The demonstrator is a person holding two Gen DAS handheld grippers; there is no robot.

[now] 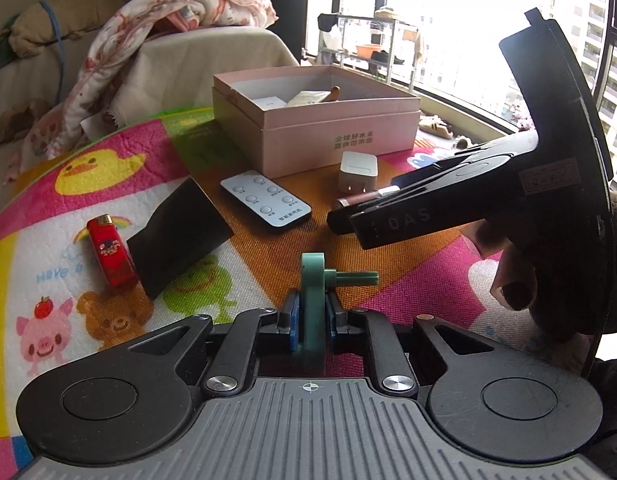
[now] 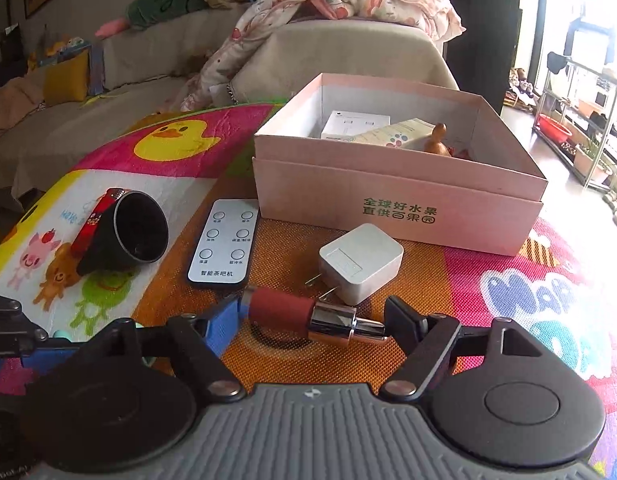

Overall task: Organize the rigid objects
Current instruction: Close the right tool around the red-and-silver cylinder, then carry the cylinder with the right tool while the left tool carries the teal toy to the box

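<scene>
My left gripper (image 1: 311, 312) is shut on a green plastic part (image 1: 313, 292) with a peg sticking right, held above the mat. My right gripper (image 2: 314, 318) is open around a red and silver lipstick (image 2: 308, 316) that lies crosswise between the fingers on the mat; whether the pads touch it I cannot tell. The lipstick also shows in the left wrist view (image 1: 362, 199) under the right gripper's body. An open pink box (image 2: 400, 192) stands behind, with several items inside.
On the colourful play mat (image 2: 508, 280) lie a white charger plug (image 2: 358, 262), a white remote (image 2: 224, 242), a black cup on its side (image 2: 128, 234) and a red lighter (image 1: 112, 254). A sofa with a blanket stands behind.
</scene>
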